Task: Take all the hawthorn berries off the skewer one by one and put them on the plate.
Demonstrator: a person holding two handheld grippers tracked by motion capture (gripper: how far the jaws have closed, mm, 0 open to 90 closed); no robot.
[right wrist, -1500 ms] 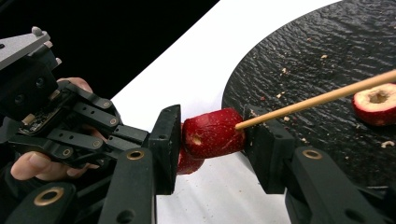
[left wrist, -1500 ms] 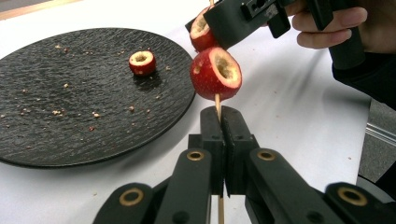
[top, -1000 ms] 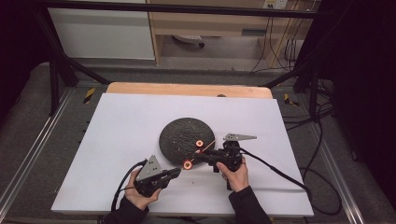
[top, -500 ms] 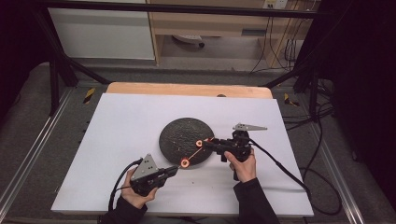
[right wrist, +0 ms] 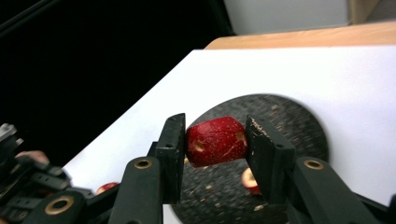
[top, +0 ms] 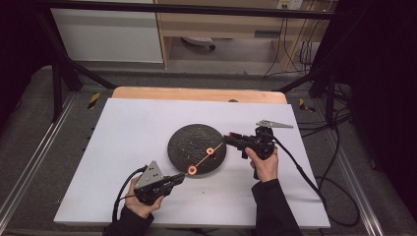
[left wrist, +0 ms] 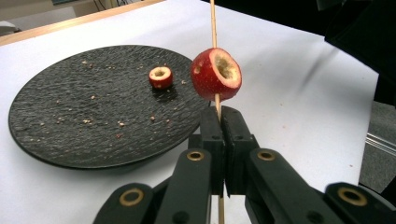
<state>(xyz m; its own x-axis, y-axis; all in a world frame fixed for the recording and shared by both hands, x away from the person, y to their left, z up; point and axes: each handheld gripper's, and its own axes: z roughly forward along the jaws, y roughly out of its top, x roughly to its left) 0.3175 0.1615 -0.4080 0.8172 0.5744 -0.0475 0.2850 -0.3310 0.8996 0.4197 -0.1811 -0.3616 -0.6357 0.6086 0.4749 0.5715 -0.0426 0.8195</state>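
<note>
The thin wooden skewer (top: pixel 201 158) slants over the black plate (top: pixel 183 142), its long axis running from the left gripper (top: pixel 178 180) up toward the right gripper (top: pixel 229 139). Left jaws are clamped on its lower end, beside a threaded red hollowed fruit piece (left wrist: pixel 215 73). Right jaws are clamped on another red fruit chunk (right wrist: pixel 216 141), speckled, above the plate on the bench (top: pixel 123 128)

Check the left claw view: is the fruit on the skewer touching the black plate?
No, the red fruit sits on the skewer held by the left claw, raised clear of the black plate.
</note>
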